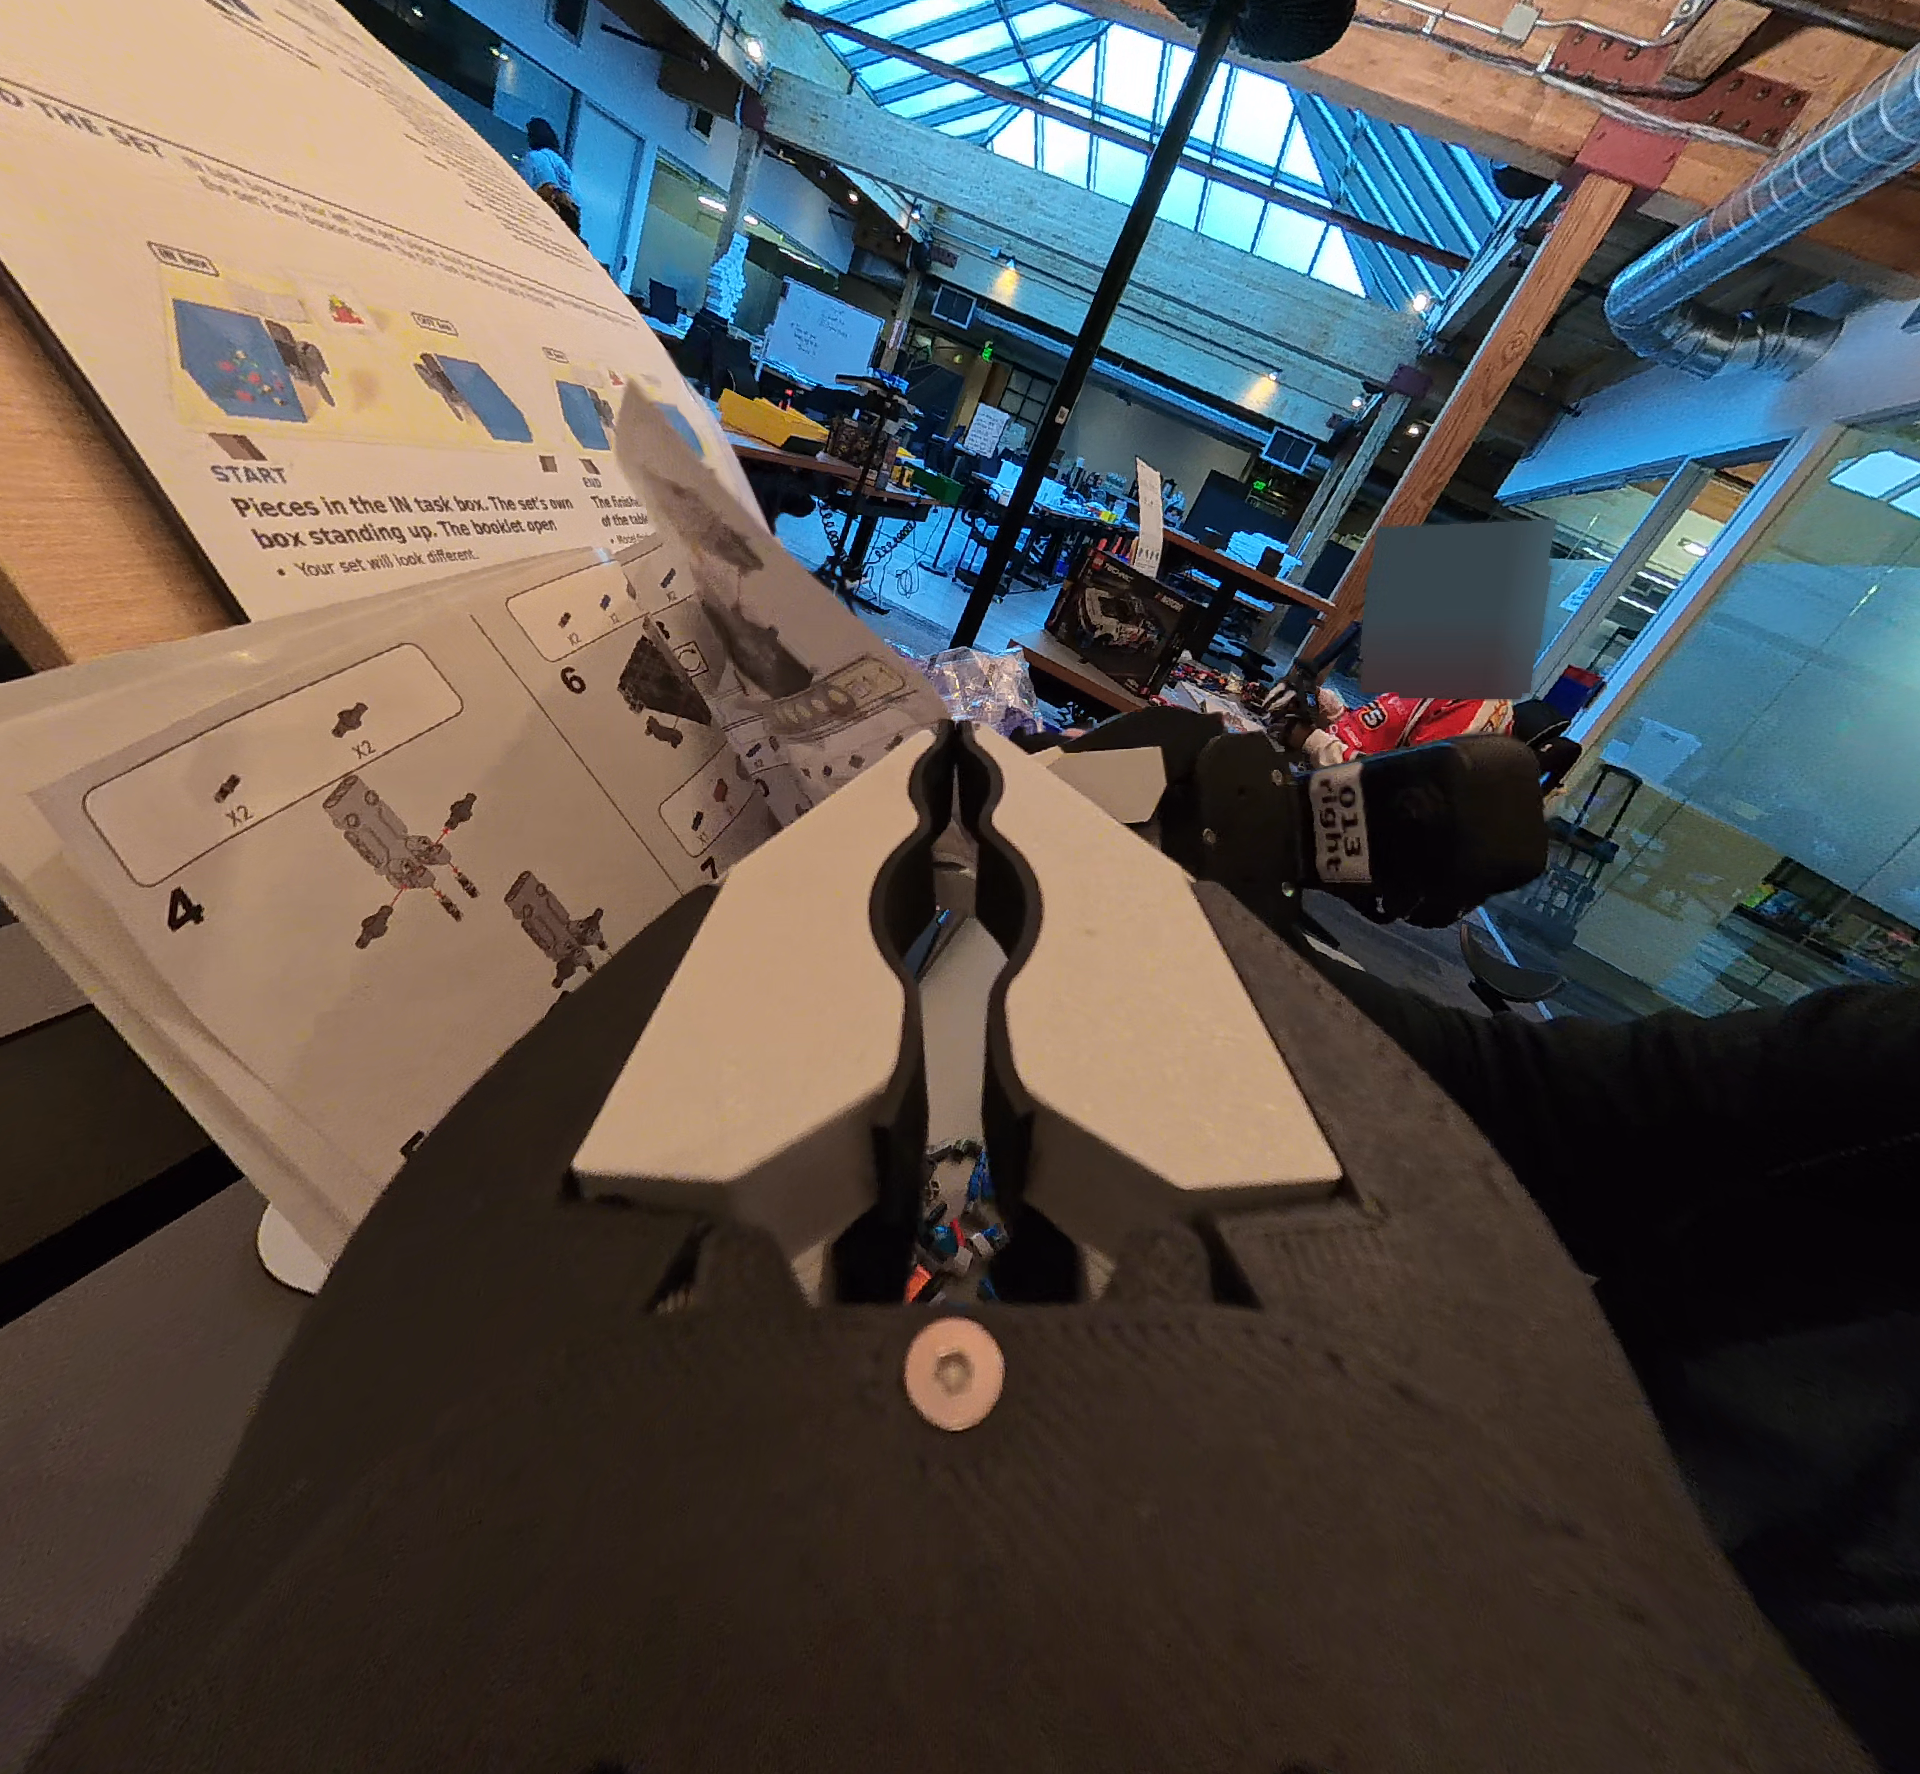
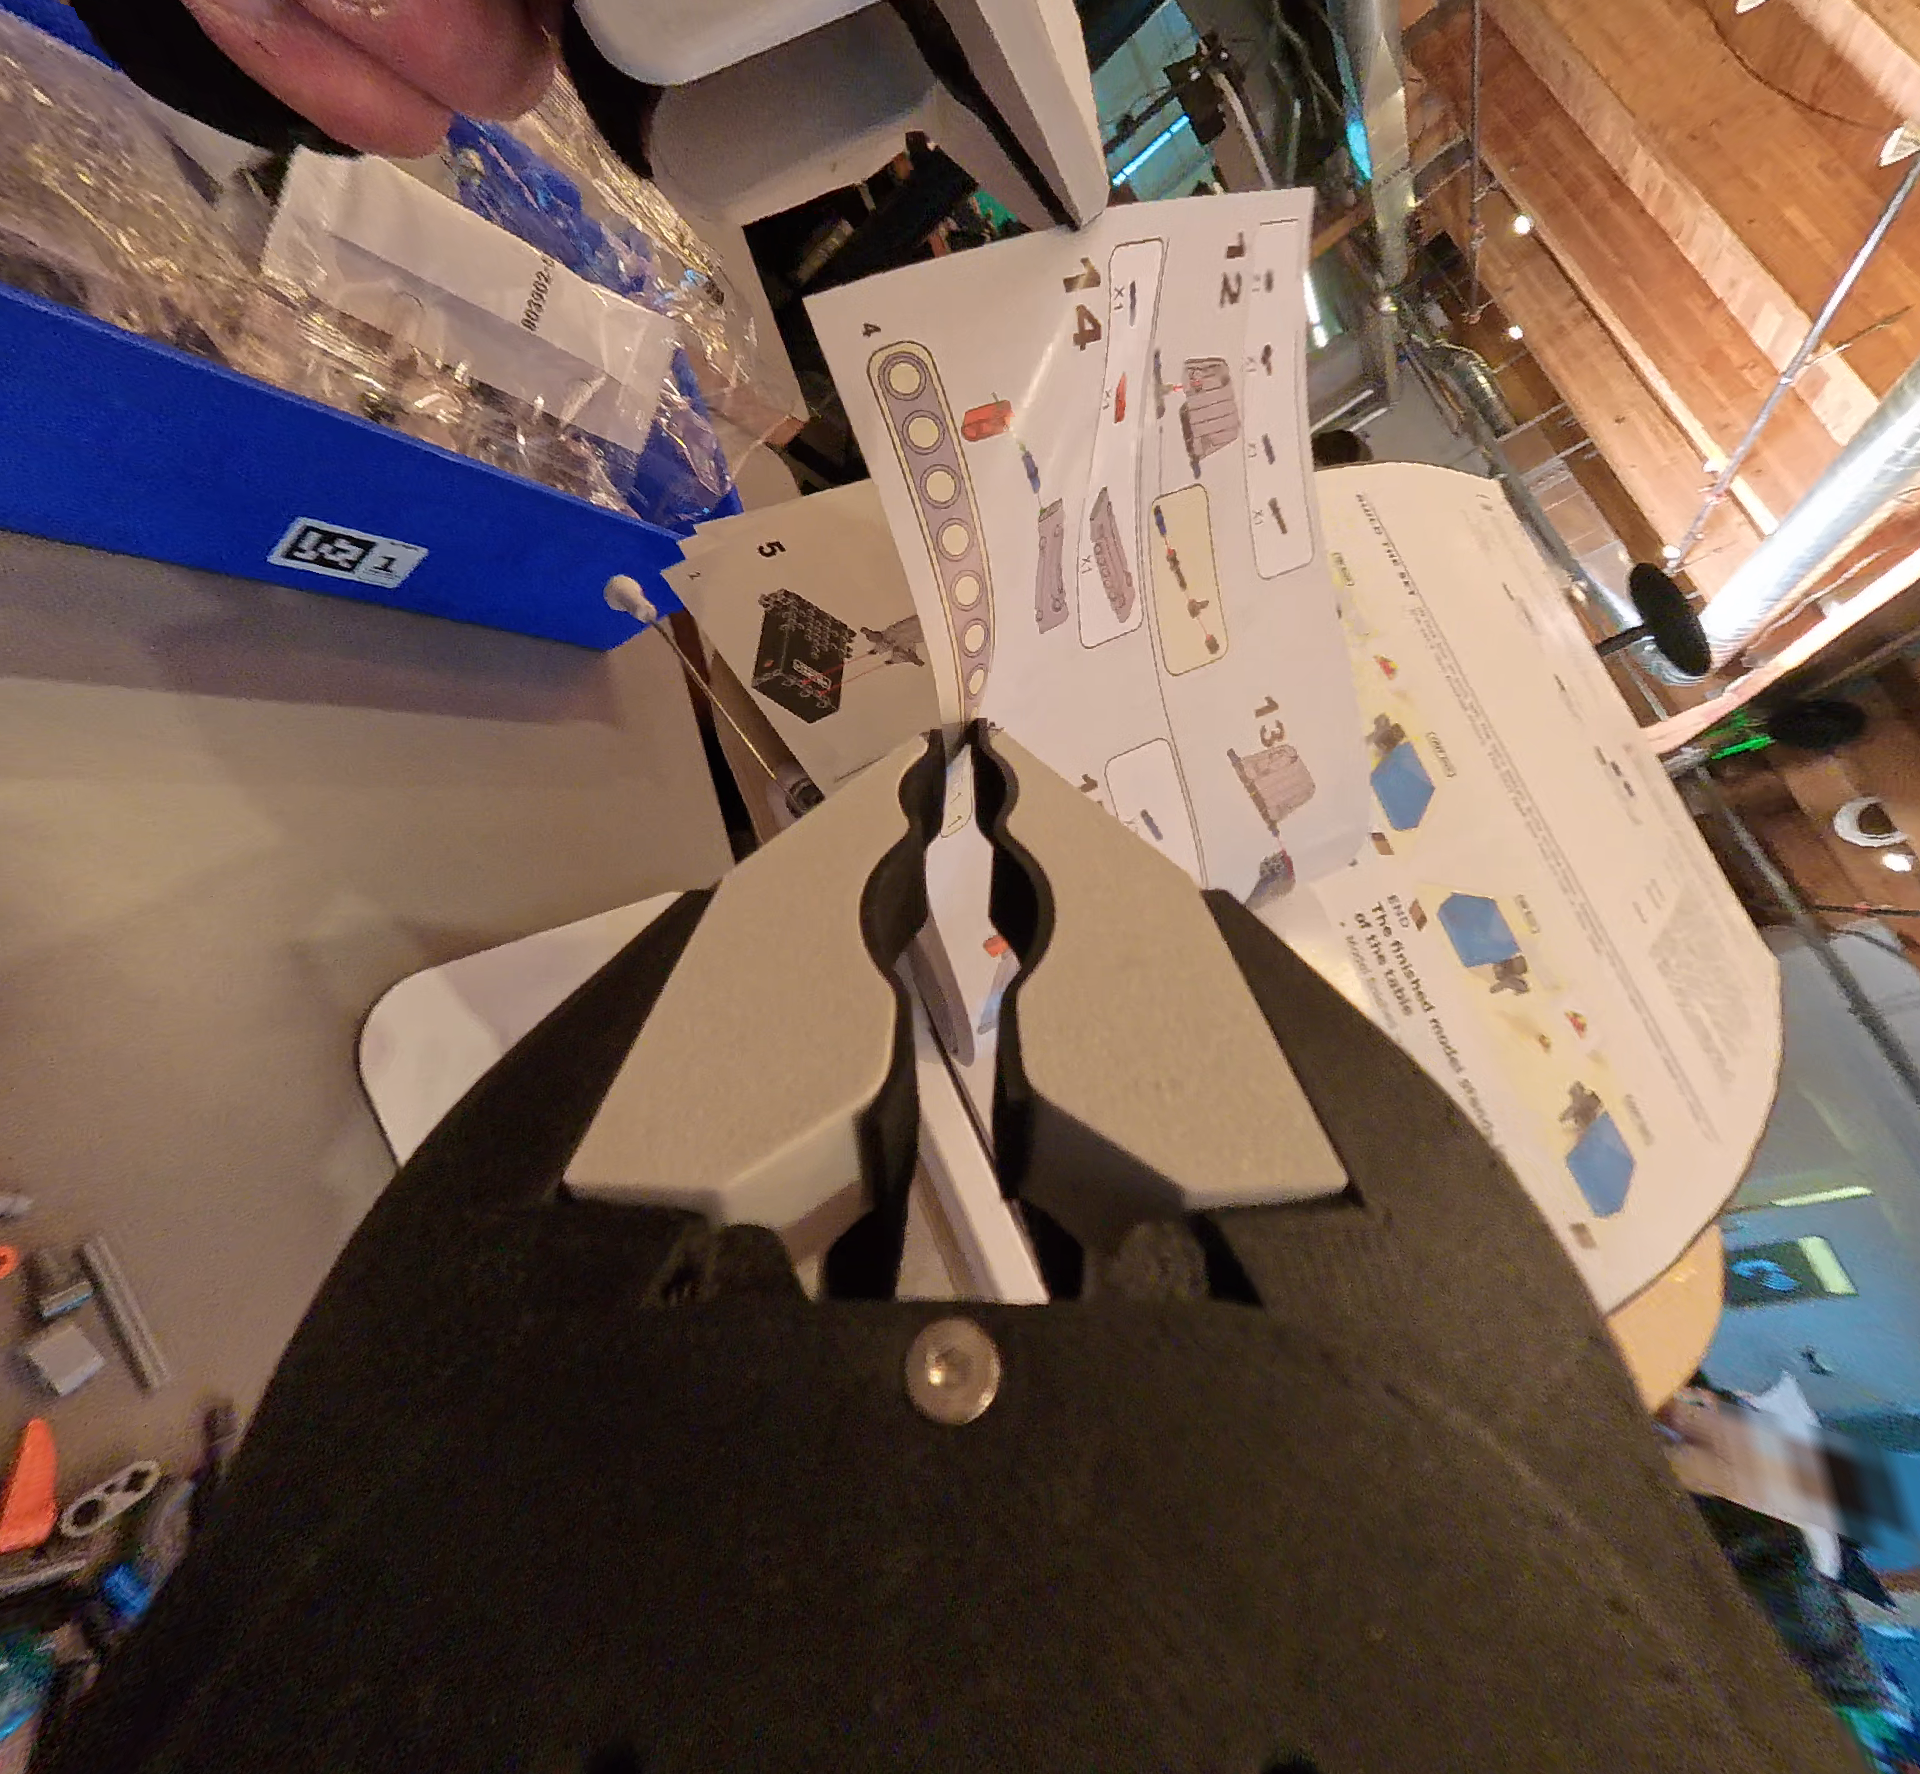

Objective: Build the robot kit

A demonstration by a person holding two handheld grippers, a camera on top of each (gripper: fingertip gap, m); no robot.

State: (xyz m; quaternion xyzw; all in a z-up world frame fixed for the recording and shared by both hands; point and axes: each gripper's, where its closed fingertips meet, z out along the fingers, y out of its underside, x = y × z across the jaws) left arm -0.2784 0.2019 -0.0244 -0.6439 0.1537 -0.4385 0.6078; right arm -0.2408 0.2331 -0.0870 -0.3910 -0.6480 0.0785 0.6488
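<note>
Pinching a curling white printed booklet page [image 2: 1081,519], the right hand-held gripper [image 2: 961,737] is clamped on its lower edge. Left of that page, the left hand-held gripper [image 1: 956,737] appears closed, seemingly on nothing.

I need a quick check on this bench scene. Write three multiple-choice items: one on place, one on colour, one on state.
1. Where does the bin lie from the right gripper?
A. upper left
B. lower right
C. directly below

2. What colour is the bin?
A. red
B. blue
C. green

3. What is the right gripper doing?
A. open over loose parts
B. shut on nothing
C. shut on a booklet page

Key: 1 A, the bin fills the upper left of the right wrist view. 2 B, its wall is plainly blue. 3 C, the page runs between the closed fingers.
</note>
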